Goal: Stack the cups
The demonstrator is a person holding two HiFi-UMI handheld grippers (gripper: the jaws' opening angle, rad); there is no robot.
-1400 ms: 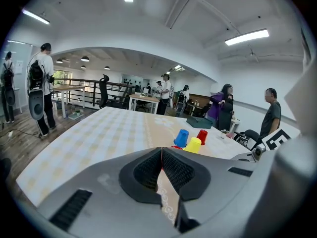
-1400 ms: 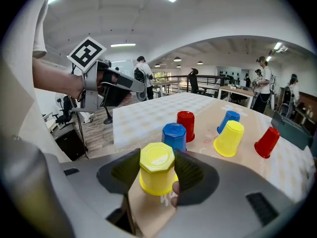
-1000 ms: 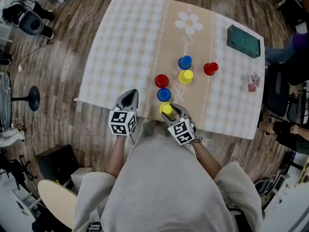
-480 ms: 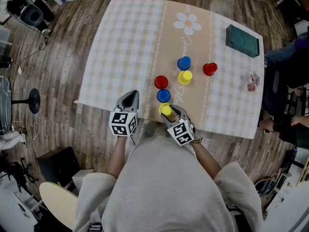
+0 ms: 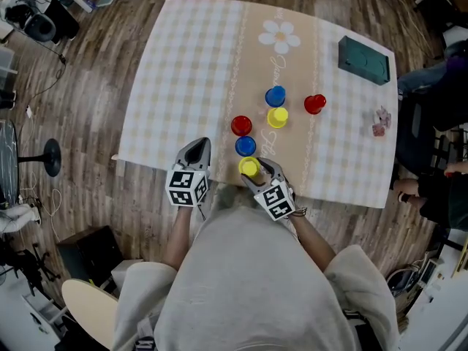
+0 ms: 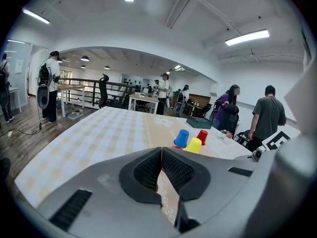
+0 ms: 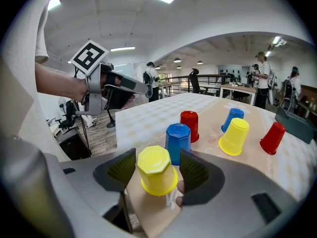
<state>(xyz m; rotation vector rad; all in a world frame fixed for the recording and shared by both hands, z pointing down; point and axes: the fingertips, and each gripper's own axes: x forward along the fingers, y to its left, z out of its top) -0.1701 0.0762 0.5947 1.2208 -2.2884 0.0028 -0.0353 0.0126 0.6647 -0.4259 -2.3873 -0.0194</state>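
The right gripper (image 7: 157, 158) has its jaws apart around an upturned yellow cup (image 7: 156, 173) standing at the table's (image 5: 183, 72) near edge; the pads sit close to its sides, with a thin gap on the right. Just beyond it stand a blue cup (image 7: 178, 142) and then a red cup (image 7: 189, 125), both upturned. Farther off are three more cups, with a second blue (image 5: 275, 96) and a second yellow (image 5: 277, 117) side by side and a second red (image 5: 314, 104) to their right. The left gripper (image 6: 161, 151) hangs at the table's near edge, left of the cups, with its jaws pressed together on nothing.
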